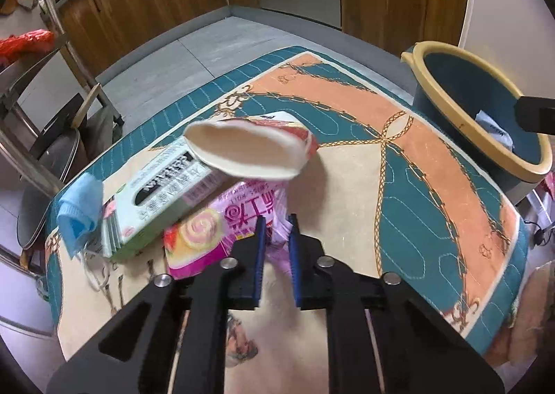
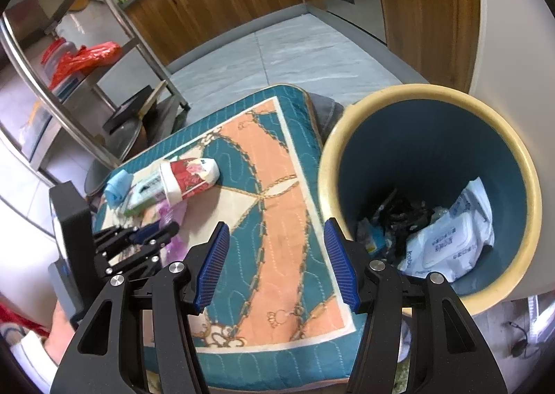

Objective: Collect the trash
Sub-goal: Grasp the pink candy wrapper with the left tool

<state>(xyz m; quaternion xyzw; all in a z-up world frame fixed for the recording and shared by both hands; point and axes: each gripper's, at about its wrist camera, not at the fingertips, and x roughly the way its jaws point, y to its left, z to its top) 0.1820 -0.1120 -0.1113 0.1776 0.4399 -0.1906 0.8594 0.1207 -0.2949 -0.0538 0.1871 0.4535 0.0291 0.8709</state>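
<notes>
- The left gripper (image 1: 276, 231) is clamped on the near edge of a pink wrapper (image 1: 222, 220), its blue pads (image 1: 261, 248) pinching the crumpled plastic between them.
- The wrapper lies on a patterned mat (image 1: 416, 192) near the mat's left edge, partly under a green tissue box (image 1: 163, 192).
- A paper cup (image 1: 249, 147) lies on its side across the box, its open mouth toward the left camera.
- A blue cloth (image 1: 78, 210) sits at the mat's left edge, just beside the box.
- The right gripper (image 2: 275, 262) hovers with jaws apart and nothing between them, over the mat's right edge.
- A blue bin (image 2: 433, 158) with a cream rim stands at the mat's right edge, holding a wipes pack (image 2: 451, 244) and dark scraps.
</notes>
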